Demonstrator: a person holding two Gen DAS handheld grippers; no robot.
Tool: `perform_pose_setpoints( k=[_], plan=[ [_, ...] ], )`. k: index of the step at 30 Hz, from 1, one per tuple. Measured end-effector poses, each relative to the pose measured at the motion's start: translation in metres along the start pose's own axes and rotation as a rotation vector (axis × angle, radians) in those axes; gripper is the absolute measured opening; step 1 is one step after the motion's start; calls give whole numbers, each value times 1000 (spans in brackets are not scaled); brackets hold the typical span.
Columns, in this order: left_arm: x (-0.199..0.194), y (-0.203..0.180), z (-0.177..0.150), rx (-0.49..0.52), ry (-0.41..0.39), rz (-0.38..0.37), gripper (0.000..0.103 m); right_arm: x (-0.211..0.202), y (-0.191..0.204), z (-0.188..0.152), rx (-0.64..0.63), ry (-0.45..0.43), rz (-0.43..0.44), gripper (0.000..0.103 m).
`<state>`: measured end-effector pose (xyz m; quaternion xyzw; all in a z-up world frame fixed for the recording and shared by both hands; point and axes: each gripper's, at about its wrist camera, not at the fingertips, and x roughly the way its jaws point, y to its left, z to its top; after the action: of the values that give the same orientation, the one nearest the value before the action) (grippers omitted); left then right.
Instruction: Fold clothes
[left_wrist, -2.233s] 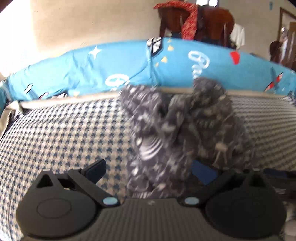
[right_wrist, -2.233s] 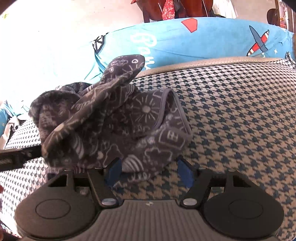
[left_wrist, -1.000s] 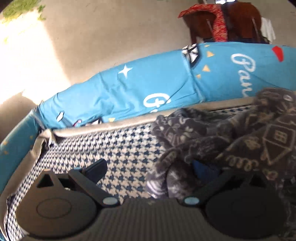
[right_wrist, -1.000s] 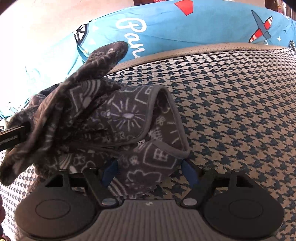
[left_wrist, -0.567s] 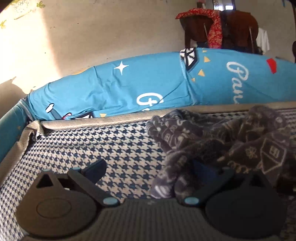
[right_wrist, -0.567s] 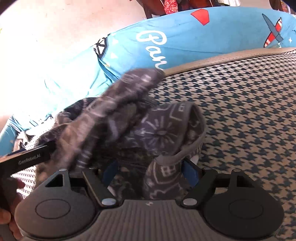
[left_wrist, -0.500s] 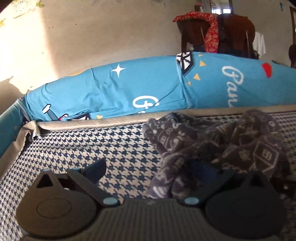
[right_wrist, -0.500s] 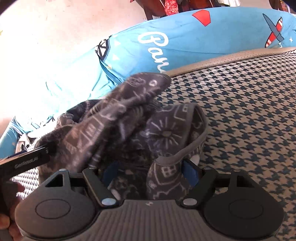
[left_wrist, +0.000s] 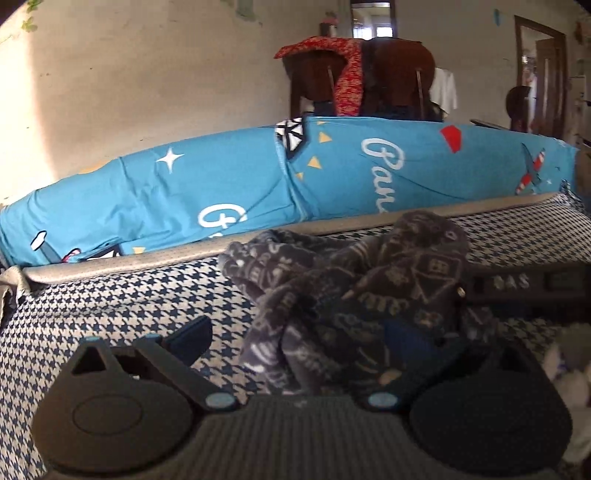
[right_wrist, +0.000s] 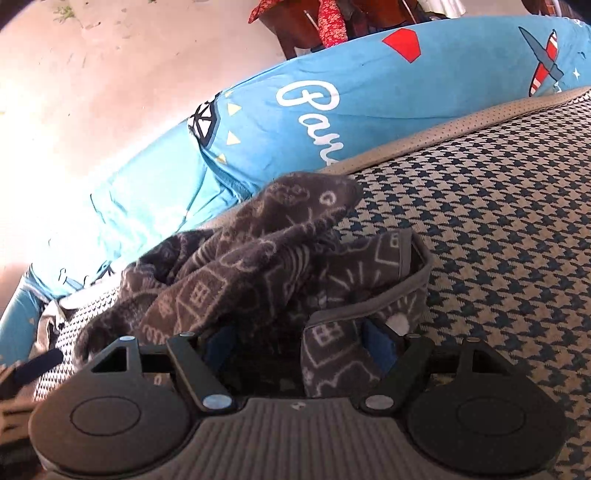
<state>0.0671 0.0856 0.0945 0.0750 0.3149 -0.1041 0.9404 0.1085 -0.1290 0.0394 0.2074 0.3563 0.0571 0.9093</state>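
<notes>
Crumpled garment (right_wrist: 258, 266), apparently between right hand-held gripper (right_wrist: 299, 347)

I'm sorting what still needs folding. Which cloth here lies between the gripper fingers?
The dark grey patterned garment, bunched on the houndstooth surface; the blue printed fabric lies behind, untouched.

Both wrist cameras sat low and close over the houndstooth surface (left_wrist: 110, 295), angled downward — sharing the crumpled grey garment (left_wrist: 351, 288) (right_wrist: 240, 266) and blue bolster (left_wrist: 221, 192) (right_wrist: 369, 92).
</notes>
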Motion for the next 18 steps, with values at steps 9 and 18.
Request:
perform_pose_setpoints(
  k=[9, 18],
  plan=[
    [0, -17, -15, 130, 11, -56, 103, 8, 4, 14, 35, -9, 11, 77],
    [28, -23, -10, 122, 34, 26, 103, 5, 11, 18, 30, -38, 46, 77]
  ],
)
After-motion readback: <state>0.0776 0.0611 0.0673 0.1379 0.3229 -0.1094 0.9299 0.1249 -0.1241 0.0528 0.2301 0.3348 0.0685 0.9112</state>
